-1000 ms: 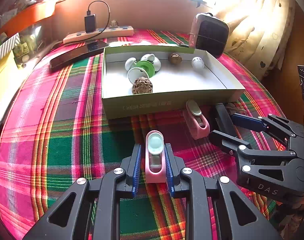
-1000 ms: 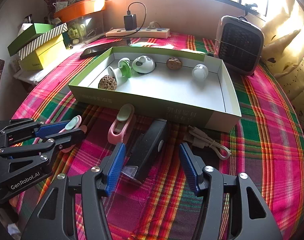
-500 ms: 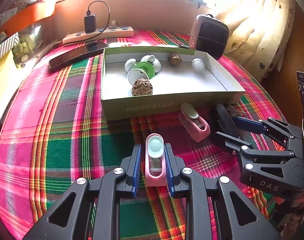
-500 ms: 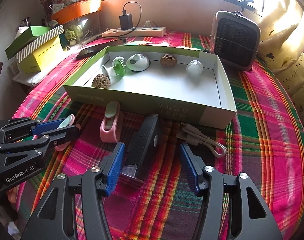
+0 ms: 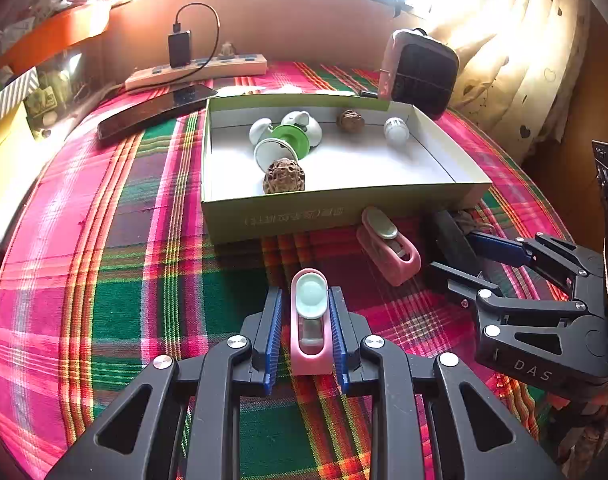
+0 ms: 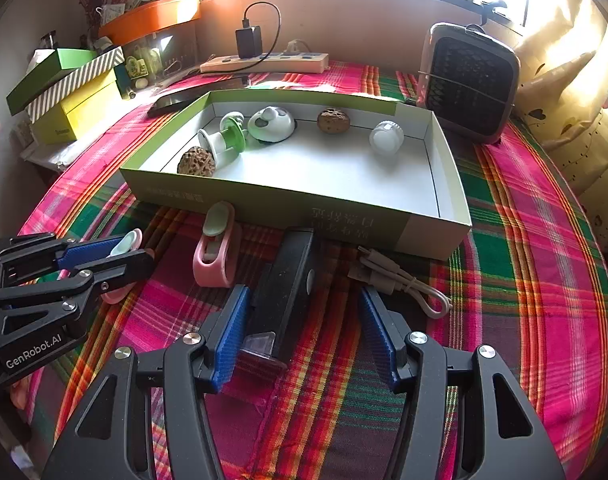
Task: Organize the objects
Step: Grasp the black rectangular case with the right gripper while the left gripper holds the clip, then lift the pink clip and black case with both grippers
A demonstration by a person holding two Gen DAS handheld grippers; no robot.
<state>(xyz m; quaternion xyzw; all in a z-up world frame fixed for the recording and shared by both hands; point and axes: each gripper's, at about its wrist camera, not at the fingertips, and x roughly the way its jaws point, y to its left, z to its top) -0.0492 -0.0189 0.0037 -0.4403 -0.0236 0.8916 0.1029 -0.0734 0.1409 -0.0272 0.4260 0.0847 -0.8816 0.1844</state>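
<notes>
My left gripper (image 5: 305, 300) is shut on a pink clip with a mint-green top (image 5: 309, 320), low over the plaid cloth in front of the green box (image 5: 288, 216). The right wrist view shows that same gripper (image 6: 116, 252) at the left edge. A second pink clip (image 6: 216, 248) lies beside the box's front wall. My right gripper (image 6: 304, 294) stands open around a black oblong device (image 6: 288, 280) lying on the cloth. Its left pad is close to the device and its right pad stands well apart.
The open box (image 6: 264, 200) holds two walnuts, green-and-white pieces and a white ball. A coiled white cable (image 6: 399, 280) lies right of the black device. A small heater (image 6: 467, 80), a power strip (image 6: 264, 62), a dark phone (image 5: 152, 110) and stacked boxes (image 6: 72, 92) ring the table.
Both views drift only slightly. The left jaws stay shut on the pink clip and the right jaws stay open around the black device.
</notes>
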